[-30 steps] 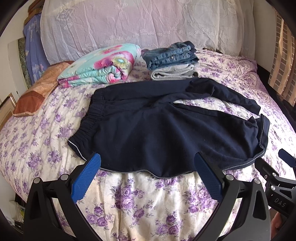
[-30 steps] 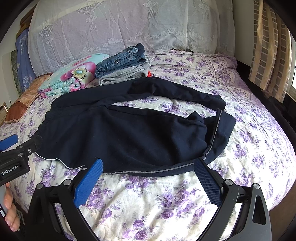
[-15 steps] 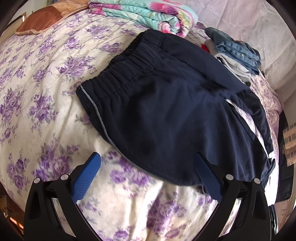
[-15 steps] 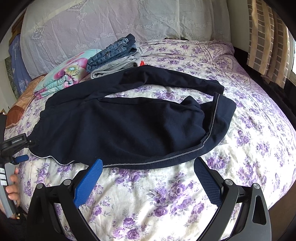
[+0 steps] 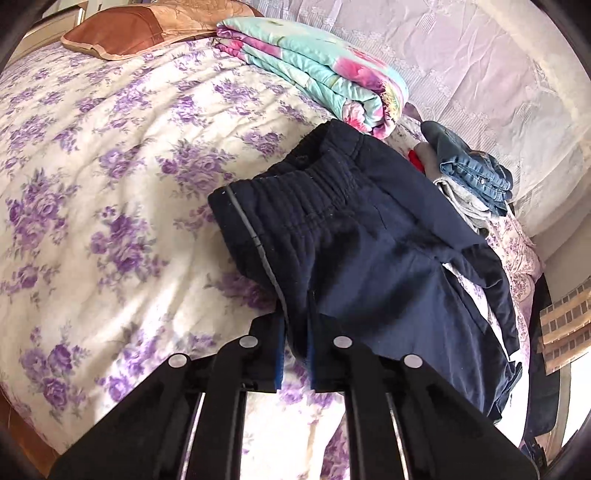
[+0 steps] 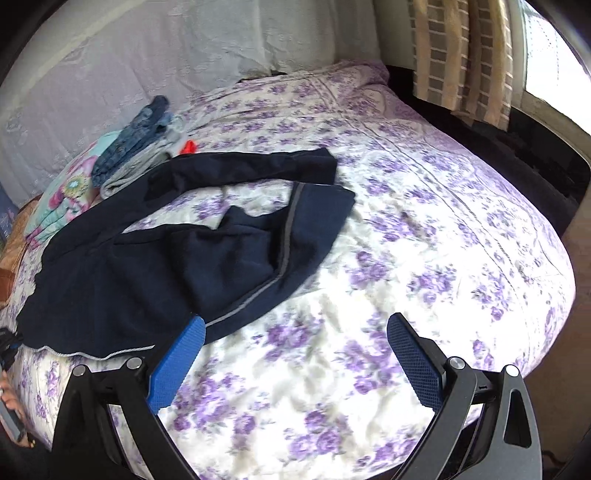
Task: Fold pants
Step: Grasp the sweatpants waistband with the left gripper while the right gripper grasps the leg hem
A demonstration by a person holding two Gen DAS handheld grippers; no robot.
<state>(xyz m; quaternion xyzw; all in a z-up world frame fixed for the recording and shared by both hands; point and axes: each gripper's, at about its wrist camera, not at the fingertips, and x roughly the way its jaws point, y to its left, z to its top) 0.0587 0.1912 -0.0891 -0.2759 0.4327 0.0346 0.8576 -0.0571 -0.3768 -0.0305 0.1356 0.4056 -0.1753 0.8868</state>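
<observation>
The dark navy pants [image 5: 369, 251] lie spread on the bed [image 5: 110, 166], which has a cover with purple flowers. The elastic waistband [image 5: 295, 195] is at one end of the pants, and a thin grey stripe [image 5: 255, 236] runs down the near side seam from it. In the right wrist view the two legs are apart: the far leg [image 6: 258, 166] makes a long curve and the near leg is folded back on itself, with the grey stripe showing along its edge.

The left gripper [image 5: 295, 354] is clenched on the near edge of the pants, just below the waistband; the cloth sits pinched between its two blue pads [image 5: 279, 354]. The right gripper [image 6: 293, 365] is released, its jaws wide apart. It hovers over the bed cover at the near edge of the pants, and its left pad [image 6: 177, 365] is just beside the striped hem; I cannot tell if it touches the cloth.

Beyond the pants, close to the waistband end, there is a folded floral blanket [image 5: 317, 74]. Next to it stands a small pile of folded jeans [image 5: 476, 173] on grey clothes. A brown pillow [image 5: 122, 33] lies further behind the blanket.
</observation>
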